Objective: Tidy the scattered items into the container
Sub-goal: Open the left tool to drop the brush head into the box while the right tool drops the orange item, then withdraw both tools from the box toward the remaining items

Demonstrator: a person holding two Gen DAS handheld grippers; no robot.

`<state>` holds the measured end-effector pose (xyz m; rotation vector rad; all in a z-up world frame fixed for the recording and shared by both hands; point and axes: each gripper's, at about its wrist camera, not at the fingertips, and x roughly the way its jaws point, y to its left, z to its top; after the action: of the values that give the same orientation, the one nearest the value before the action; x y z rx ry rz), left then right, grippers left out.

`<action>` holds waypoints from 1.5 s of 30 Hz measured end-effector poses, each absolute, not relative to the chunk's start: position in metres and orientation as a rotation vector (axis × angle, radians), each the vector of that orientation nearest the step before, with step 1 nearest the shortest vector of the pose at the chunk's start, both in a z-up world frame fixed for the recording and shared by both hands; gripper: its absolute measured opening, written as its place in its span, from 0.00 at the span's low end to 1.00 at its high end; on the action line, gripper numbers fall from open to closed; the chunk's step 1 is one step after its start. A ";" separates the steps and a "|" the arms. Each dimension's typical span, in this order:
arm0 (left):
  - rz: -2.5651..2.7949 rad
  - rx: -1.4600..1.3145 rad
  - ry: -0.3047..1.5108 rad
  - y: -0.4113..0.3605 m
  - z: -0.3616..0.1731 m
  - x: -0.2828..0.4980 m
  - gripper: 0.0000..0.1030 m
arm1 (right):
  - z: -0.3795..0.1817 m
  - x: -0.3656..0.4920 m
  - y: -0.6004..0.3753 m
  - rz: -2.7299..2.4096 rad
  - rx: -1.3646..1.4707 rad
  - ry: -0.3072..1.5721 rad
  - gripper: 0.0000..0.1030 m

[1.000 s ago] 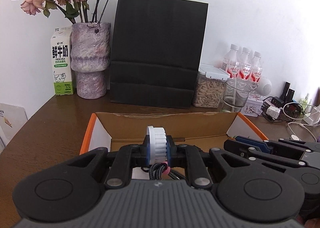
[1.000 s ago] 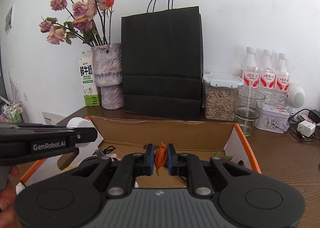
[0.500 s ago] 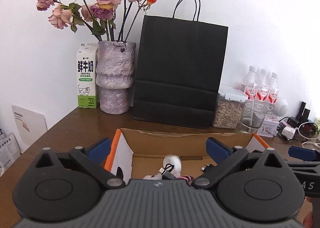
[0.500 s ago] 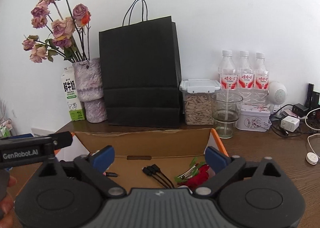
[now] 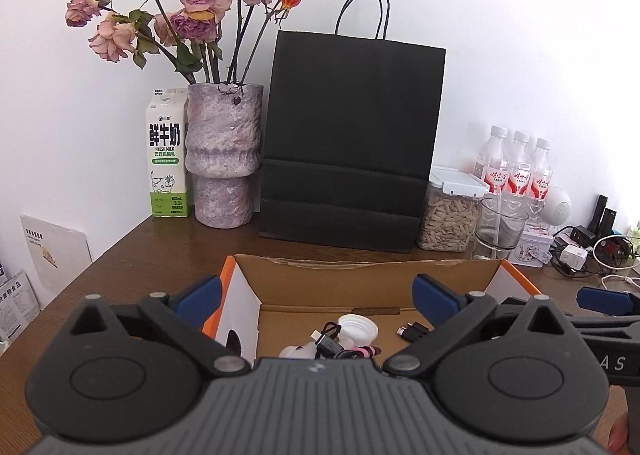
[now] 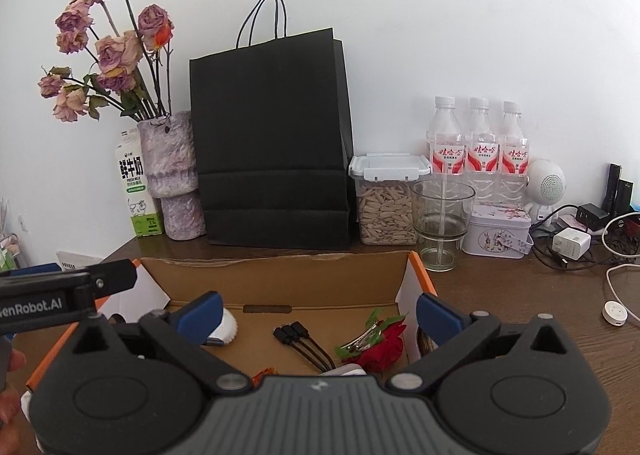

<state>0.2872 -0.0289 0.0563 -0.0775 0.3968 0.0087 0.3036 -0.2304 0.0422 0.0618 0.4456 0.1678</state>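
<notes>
Both grippers have let go since a second ago: the left gripper (image 5: 316, 297), which then pinched a white ribbed cap, and the right gripper (image 6: 318, 313), which then pinched a small orange flower bud, now stand with their blue-padded fingers (image 5: 434, 297) spread wide and nothing between them, and both views have pulled back a little from the box. Released, the white cap (image 5: 358, 329) lies on the floor of the open cardboard box (image 5: 360, 275), touching a tangle of dark cable (image 5: 330, 341) with a pink band (image 5: 366, 351) just beside it. From the right wrist view the same box (image 6: 280, 275) also holds three black cable plugs (image 6: 290, 333) side by side near its middle, a red artificial rose (image 6: 384, 347) with a metal hair clip (image 6: 362, 337) lying on its green leaves toward the right wall, and a scrap of orange (image 6: 266, 372) at the very near edge, mostly hidden by the gripper body. Orange trim runs along the box's side flaps. Behind the box on the brown wooden table (image 6: 520, 315) stand a milk carton (image 5: 168, 159), a mottled purple vase (image 5: 224, 159) of dried roses, a black paper bag (image 5: 352, 143), a lidded jar of seeds (image 6: 386, 201), a clear glass cup (image 6: 442, 223), three water bottles (image 6: 478, 147), a small floral tin (image 6: 498, 235) and a white charger (image 6: 570, 243) among loose cables.
</notes>
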 end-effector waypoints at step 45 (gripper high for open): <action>0.102 -0.056 0.425 0.034 0.022 0.145 1.00 | -0.005 0.159 -0.253 0.136 0.007 0.547 1.00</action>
<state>0.1446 0.0337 0.0225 -0.0560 0.4248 0.1021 0.1588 -0.2527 -0.0047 0.0074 0.5470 0.1359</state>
